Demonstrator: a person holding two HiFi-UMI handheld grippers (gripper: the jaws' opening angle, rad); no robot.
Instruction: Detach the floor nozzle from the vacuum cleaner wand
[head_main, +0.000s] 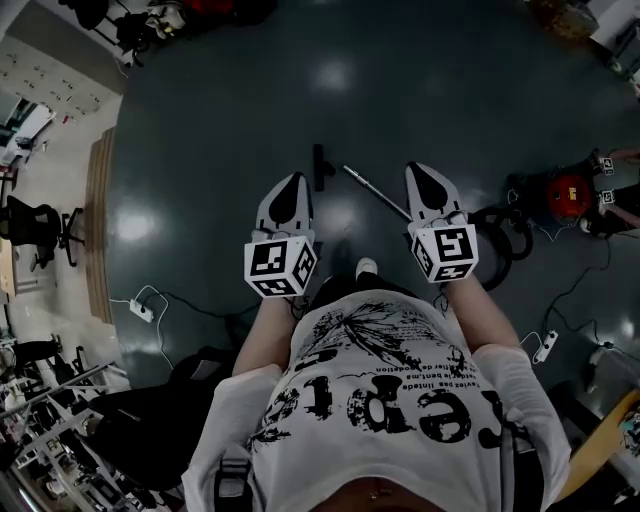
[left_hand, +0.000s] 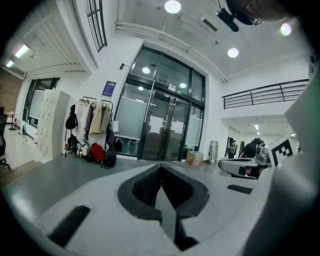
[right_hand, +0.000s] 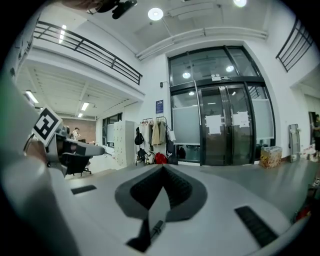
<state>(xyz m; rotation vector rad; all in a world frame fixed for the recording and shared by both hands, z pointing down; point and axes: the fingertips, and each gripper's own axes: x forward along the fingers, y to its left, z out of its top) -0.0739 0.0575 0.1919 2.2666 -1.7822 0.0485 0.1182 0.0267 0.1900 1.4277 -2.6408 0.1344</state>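
Note:
On the dark floor ahead lies the black floor nozzle (head_main: 320, 166). The silver wand (head_main: 378, 192) lies just right of it, apart from it by a small gap. I hold both grippers raised and about level, well above these parts. My left gripper (head_main: 291, 186) is shut with nothing between its jaws, and it points at the glass doors in the left gripper view (left_hand: 161, 168). My right gripper (head_main: 425, 173) is likewise shut and empty, aimed at the same doors in the right gripper view (right_hand: 163, 168). Neither gripper touches the nozzle or the wand.
A red vacuum canister (head_main: 568, 192) with a black hose (head_main: 500, 232) sits on the floor at the right. Power strips with cables lie at the left (head_main: 142, 310) and right (head_main: 545, 347). An office chair (head_main: 40, 225) stands at the far left. A coat rack (left_hand: 95, 125) stands beside the glass doors (left_hand: 165, 127).

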